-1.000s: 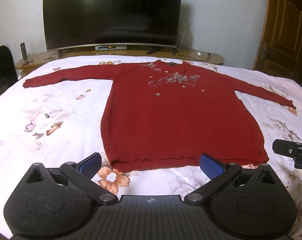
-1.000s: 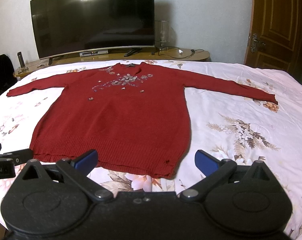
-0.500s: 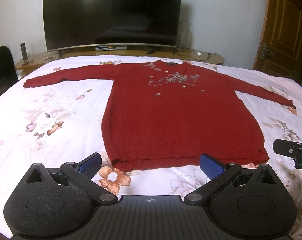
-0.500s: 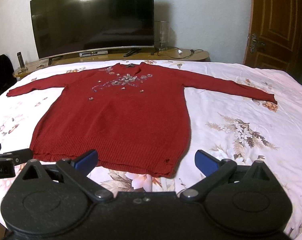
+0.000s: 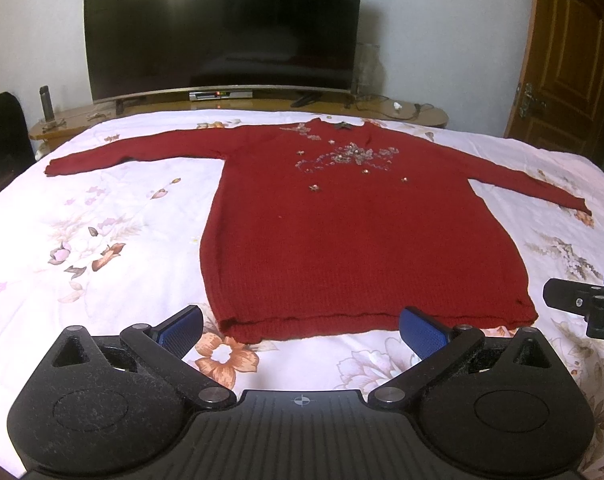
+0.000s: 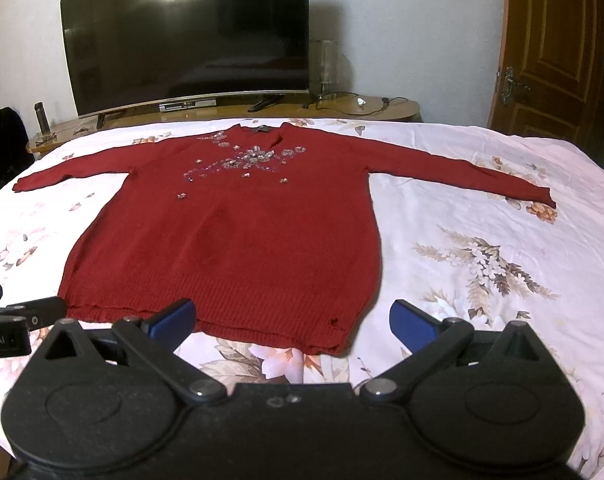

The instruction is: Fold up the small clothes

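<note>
A red knit sweater [image 5: 358, 248] with beaded flowers on the chest lies flat and face up on the bed, both sleeves spread out. It also shows in the right wrist view [image 6: 230, 248]. My left gripper [image 5: 300, 330] is open and empty, just short of the hem's left part. My right gripper [image 6: 292, 320] is open and empty, just short of the hem's right corner. Each gripper shows at the edge of the other's view: the right gripper [image 5: 582, 306] and the left gripper [image 6: 18, 316].
The bed has a white floral sheet [image 5: 102, 240]. Behind it a wooden stand [image 5: 262, 104] carries a large dark TV [image 5: 222, 28]. A wooden door [image 5: 570, 52] is at the back right. A dark chair [image 5: 2, 128] stands at the far left.
</note>
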`<state>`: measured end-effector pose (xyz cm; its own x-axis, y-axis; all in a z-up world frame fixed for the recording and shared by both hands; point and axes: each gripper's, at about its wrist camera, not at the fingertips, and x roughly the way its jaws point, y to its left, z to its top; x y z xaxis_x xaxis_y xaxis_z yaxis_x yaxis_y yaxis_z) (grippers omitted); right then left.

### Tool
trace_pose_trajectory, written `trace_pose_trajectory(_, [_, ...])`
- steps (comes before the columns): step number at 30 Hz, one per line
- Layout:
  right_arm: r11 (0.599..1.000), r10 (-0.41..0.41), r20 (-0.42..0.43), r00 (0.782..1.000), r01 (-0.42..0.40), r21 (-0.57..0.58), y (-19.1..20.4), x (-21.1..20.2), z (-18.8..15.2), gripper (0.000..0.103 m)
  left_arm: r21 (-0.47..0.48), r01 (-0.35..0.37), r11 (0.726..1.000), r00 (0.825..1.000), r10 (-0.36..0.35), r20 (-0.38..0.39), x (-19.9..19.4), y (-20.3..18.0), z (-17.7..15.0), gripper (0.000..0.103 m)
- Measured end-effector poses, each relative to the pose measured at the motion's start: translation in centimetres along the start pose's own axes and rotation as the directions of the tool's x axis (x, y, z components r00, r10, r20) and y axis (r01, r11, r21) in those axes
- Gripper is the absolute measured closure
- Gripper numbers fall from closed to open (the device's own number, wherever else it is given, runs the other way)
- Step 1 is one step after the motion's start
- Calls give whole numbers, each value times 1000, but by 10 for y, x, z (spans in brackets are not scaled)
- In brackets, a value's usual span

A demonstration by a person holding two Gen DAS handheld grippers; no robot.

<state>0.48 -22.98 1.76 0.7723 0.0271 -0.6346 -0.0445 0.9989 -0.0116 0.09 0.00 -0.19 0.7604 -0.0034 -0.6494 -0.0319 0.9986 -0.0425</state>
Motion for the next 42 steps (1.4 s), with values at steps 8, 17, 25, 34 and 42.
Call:
trace_pose_trajectory(8, [996, -91, 59, 994, 91, 6, -12, -1, 0, 0, -77, 58, 995, 997, -54, 58, 10, 28, 26, 0])
trace_pose_trajectory(17, [964, -262, 164, 951, 251, 83, -65, 22, 20, 0, -61, 55, 997, 989, -46, 143, 48, 24, 61, 0])
trace_pose_trajectory(25, [923, -281, 132, 951, 230, 309, -175, 91, 56, 3, -158, 0, 987, 985, 28, 173, 136, 35, 105, 0])
trace_pose_trajectory(34, [729, -341, 53, 939, 229, 645, -339, 207, 80, 43, -134, -113, 984, 989, 124, 78, 237, 52, 146, 0])
trace_pose_trajectory(42, [544, -276, 100, 956, 70, 836, -422, 268, 66, 46, -219, -110, 970, 994, 109, -18, 279, 76, 141, 0])
